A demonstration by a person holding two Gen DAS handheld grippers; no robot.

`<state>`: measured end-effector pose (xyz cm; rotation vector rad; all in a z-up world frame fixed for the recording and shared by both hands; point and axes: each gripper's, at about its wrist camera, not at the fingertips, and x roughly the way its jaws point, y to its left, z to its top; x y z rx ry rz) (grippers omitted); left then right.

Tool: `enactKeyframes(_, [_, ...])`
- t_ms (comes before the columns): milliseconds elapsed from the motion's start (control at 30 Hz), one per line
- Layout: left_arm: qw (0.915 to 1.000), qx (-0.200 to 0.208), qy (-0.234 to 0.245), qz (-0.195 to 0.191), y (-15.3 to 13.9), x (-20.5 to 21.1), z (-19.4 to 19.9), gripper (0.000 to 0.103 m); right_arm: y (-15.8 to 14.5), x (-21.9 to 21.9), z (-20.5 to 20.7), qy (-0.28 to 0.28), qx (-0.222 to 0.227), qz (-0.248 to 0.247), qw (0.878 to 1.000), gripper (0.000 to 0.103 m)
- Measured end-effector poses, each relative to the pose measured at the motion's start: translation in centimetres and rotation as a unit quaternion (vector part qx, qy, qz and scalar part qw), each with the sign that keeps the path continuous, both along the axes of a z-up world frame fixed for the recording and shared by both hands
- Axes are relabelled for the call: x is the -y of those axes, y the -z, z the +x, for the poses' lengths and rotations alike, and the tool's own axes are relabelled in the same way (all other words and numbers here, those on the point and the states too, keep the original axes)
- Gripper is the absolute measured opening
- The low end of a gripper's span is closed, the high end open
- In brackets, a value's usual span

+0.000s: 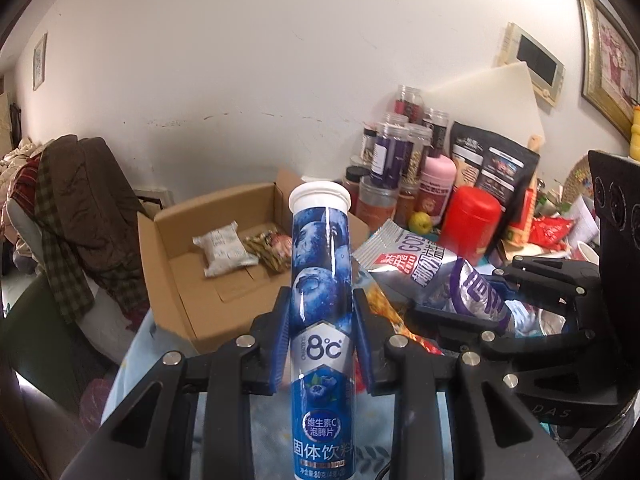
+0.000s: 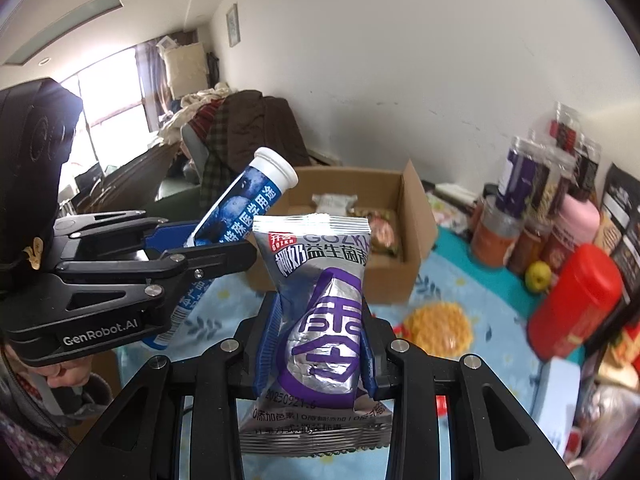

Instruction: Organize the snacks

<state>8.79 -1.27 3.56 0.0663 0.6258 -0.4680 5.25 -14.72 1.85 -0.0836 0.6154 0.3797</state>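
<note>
My left gripper (image 1: 321, 316) is shut on a blue blueberry tablet tube (image 1: 321, 280) with a white cap, held upright above the table. The tube also shows in the right wrist view (image 2: 244, 204), tilted in the left gripper (image 2: 208, 248). My right gripper (image 2: 320, 332) is shut on a silver and purple snack packet (image 2: 324, 320), held in the air; the packet also shows in the left wrist view (image 1: 440, 276). An open cardboard box (image 1: 176, 248) stands ahead with a white packet (image 1: 224, 252) and a striped snack packet (image 1: 270, 252) inside; the box also shows in the right wrist view (image 2: 416, 216).
Jars and bottles (image 1: 396, 148), a pink bottle (image 1: 438, 184), a red canister (image 1: 472, 220), dark pouches (image 1: 496, 164) and a green fruit (image 1: 420, 222) crowd the right back. A yellow snack bag (image 2: 438, 326) lies on the blue tablecloth (image 2: 460, 292). A chair heaped with clothes (image 1: 80, 200) stands left.
</note>
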Motion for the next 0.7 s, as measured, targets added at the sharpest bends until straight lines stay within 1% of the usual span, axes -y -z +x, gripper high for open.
enactKeyframes(200, [0.9999, 0.012, -0.011, 0.001, -1.2, -0.3, 3.6, 0.028, -1.3, -0.5, 3.7, -0.011, 0.018, -0.01, 1.0, 0.034])
enactKeyframes(400, [0.9993, 0.03, -0.023, 0.01, -2.3, -0.3, 7.6, 0.028, -2.4, -0.5, 8.2, -0.017, 0.026, -0.003, 1.0, 0.034])
enactKeyframes(567, [0.9984, 0.045, -0.022, 0.023, -2.8, 0.0, 11.0, 0.028, -3.0, -0.4, 11.8, -0.008, 0.036, -0.005, 0.999, 0.035])
enactKeyframes(700, [0.9986, 0.039, -0.024, 0.026, -2.6, -0.2, 13.9, 0.028, -2.9, -0.3, 14.8, 0.004, 0.039, -0.01, 0.999, 0.035])
